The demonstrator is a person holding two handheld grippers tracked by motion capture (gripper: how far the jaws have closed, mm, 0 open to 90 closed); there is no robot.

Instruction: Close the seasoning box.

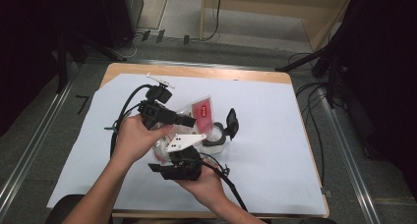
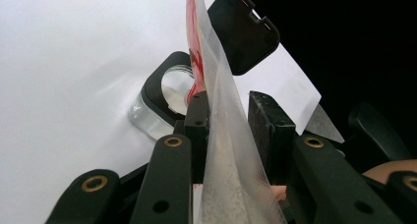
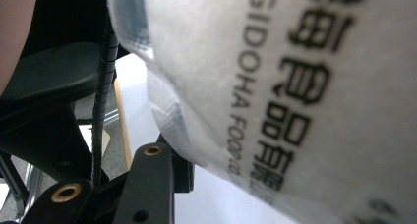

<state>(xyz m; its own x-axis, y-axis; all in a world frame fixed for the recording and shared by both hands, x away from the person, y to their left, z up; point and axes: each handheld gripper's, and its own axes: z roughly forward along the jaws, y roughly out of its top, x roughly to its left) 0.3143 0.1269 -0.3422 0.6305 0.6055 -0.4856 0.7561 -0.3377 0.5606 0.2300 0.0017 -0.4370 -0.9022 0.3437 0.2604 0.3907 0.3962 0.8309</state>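
White paper sheet [image 1: 275, 135] covers the wooden table [image 1: 206, 72]; both hands work above its middle.

Left gripper [image 1: 184, 120], held from the left, points right. In the left gripper view its two black jaws stand partway closed with the plastic bag [image 2: 223, 135] running up between them; the left pad lies against the film, while a narrow gap shows on the right side, so I cannot tell whether the pinch is firm. The bag is translucent with a red printed top part, standing on edge in this view.

Right gripper [image 1: 183, 157], held from below, carries a grey three-cornered plate and sits under the bag's lower end. In the right gripper view the bag sits very close, black printed lettering on its film; one jaw shows at the bottom left, the other is hidden behind the bag, so its grip cannot be judged.

Bag [image 1: 199, 111] is up off the table, between the two grippers.

Just to its right on the paper stands a clear container [image 1: 216, 135] with a black collar, its black flip lid [image 1: 232, 122] standing open. In the left gripper view the container's mouth lies just beyond the bag's top.
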